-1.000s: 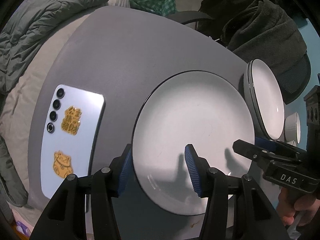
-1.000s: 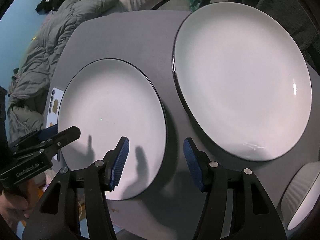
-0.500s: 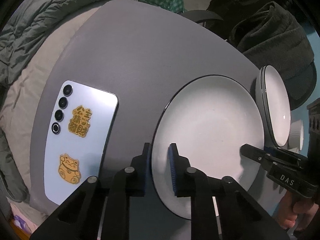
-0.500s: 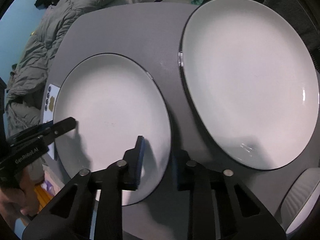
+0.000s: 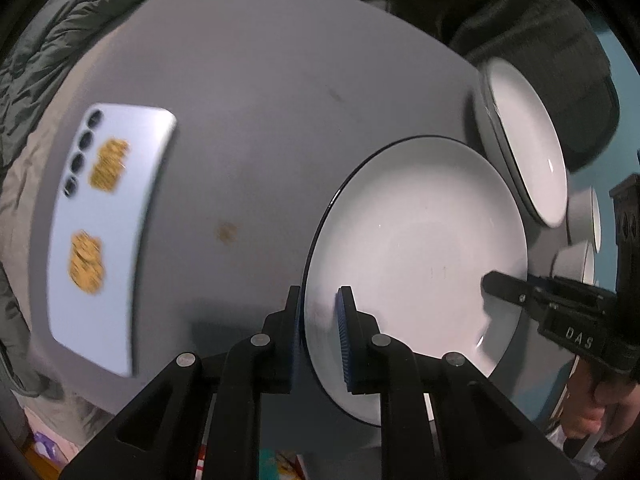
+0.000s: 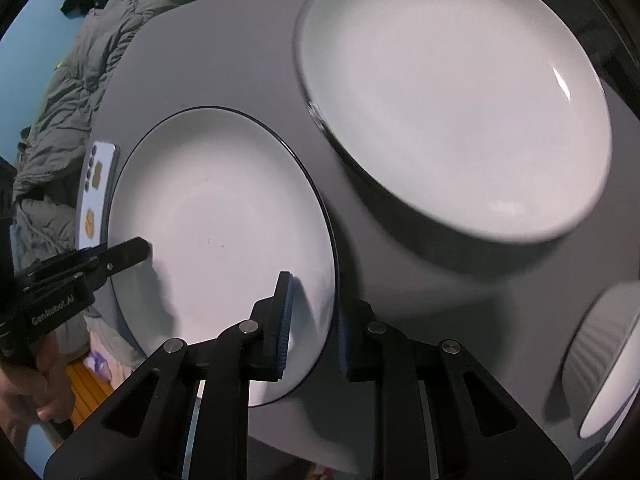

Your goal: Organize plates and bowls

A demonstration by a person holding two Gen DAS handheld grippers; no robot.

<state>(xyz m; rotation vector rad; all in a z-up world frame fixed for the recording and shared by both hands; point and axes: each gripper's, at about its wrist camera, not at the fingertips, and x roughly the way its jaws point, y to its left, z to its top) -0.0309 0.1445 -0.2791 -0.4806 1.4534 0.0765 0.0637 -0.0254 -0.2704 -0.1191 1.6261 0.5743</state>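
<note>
Your left claw (image 5: pixel 320 332) is pinching the left rim of the white plate (image 5: pixel 420 248), one blue pad on top and one beneath, and your right claw (image 6: pixel 312 320) pinches the opposite rim of that same plate (image 6: pixel 216 220). The plate sits over the near part of the grey table (image 5: pixel 260 100), and whether it rests on the surface or is raised off it you cannot tell from these views.

Just beyond the plate on your right lies a larger white plate (image 6: pixel 452 92), its edge near the one you hold but apart from it. Near the table's right edge stands a ribbed white bowl (image 6: pixel 604 356). On the left side of the table a pale blue phone (image 5: pixel 108 224) lies face down with gold stickers on its back, well apart from the plate. A grey quilted blanket (image 6: pixel 64 120) is bunched past the table's left side.

The left view alone shows a brown spot (image 5: pixel 227 233) on the table between phone and plate, two small bowls (image 5: pixel 576 240) by the right edge, and dark clothing (image 5: pixel 520 20) heaped behind. The right view alone shows the full larger plate and your hand (image 6: pixel 20 408) under the left tool.
</note>
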